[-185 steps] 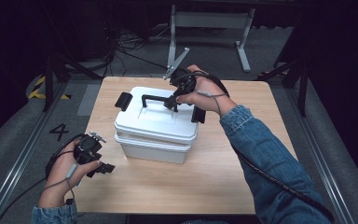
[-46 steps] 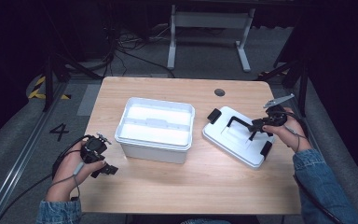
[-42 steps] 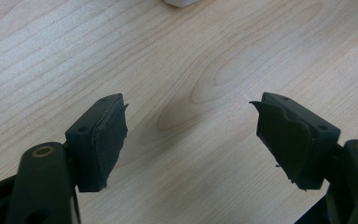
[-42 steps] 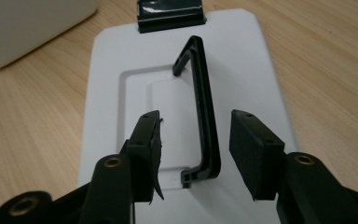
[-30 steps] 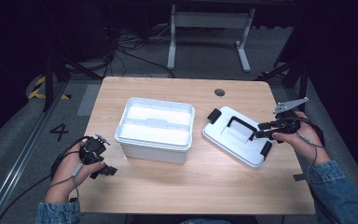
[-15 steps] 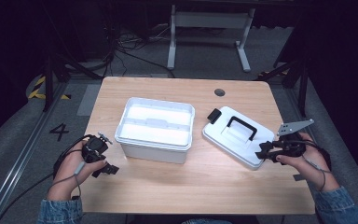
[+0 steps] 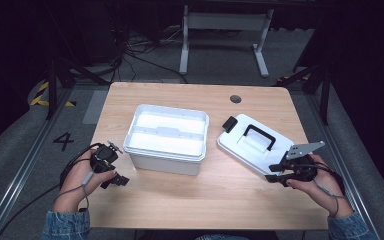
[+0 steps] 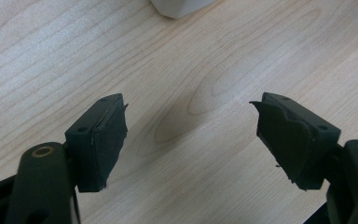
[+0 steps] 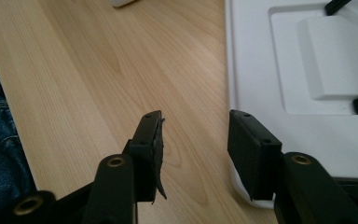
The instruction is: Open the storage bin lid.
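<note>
Between the jaws of the right gripper (image 9: 193,149) is bare table (image 9: 98,70); they stand wide, have just closed a little, and hold nothing. Just beside it lies the white lid (image 7: 252,145). Farther off sits the open white box (image 7: 166,137). Past that, the left gripper (image 8: 189,140) gapes wide, holding nothing.

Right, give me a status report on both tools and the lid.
Left tool open, empty, over bare table. Right tool open, empty, at lid's near edge. Lid flat on table beside open box. Nothing in the way.
</note>
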A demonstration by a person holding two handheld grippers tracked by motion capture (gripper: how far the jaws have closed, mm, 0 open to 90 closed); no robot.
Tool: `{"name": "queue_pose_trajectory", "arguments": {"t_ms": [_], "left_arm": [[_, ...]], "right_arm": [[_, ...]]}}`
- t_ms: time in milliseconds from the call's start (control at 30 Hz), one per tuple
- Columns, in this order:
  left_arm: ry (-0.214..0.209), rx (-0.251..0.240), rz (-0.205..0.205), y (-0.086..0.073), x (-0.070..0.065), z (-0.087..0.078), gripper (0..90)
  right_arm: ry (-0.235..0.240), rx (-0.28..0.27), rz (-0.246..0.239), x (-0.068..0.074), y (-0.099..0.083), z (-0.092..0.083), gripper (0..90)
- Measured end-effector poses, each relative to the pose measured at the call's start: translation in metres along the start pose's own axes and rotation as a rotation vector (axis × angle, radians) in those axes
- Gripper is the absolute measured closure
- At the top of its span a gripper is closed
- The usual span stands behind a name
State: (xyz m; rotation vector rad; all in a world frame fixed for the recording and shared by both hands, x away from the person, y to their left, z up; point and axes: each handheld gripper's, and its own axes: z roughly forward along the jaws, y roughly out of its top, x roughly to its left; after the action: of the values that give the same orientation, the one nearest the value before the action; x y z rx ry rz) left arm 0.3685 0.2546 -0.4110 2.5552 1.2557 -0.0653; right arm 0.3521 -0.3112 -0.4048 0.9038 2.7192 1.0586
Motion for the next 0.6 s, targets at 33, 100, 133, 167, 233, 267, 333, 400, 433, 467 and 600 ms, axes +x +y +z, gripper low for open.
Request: {"name": "queue_pose_trajectory", "arguments": {"t_ms": [33,100,133,167,233,267,333,400,433,467,600], "left_arm": [[-0.002,0.002,-0.002,0.0,0.0,0.0,25.1],[0.0,0.006,0.001,0.0,0.001,0.001,25.1],[0.0,0.006,0.002,0.0,0.001,0.001,25.1],[0.002,0.009,0.005,0.001,0.001,0.002,25.1],[-0.001,0.014,0.002,0.001,0.0,0.002,25.1],[-0.001,0.014,0.002,0.001,0.0,0.002,25.1],[-0.001,0.012,0.0,0.001,0.0,0.002,25.1],[0.002,0.007,0.002,0.001,0.001,0.003,25.1],[-0.005,0.009,-0.001,0.002,0.0,0.003,25.1],[-0.007,0.011,0.001,0.002,0.0,0.003,25.1],[-0.003,0.013,0.003,0.002,0.0,0.003,25.1]], "right_arm": [[0.001,0.004,-0.005,0.002,-0.001,0.003,55.9],[0.007,0.02,-0.006,0.006,-0.003,0.01,56.0],[0.012,0.026,-0.012,0.007,-0.005,0.015,56.1],[0.016,0.034,-0.011,0.009,-0.006,0.019,56.6],[0.013,0.042,-0.026,0.012,-0.007,0.027,56.8],[0.012,0.047,-0.034,0.013,-0.008,0.031,56.8],[0.018,0.043,-0.048,0.015,-0.009,0.035,56.8],[0.027,0.037,-0.058,0.018,-0.01,0.046,56.7],[0.024,0.033,-0.069,0.019,-0.011,0.05,56.7],[0.029,0.027,-0.075,0.02,-0.011,0.052,56.7],[0.031,-0.012,-0.083,0.026,-0.014,0.062,56.8]]}}
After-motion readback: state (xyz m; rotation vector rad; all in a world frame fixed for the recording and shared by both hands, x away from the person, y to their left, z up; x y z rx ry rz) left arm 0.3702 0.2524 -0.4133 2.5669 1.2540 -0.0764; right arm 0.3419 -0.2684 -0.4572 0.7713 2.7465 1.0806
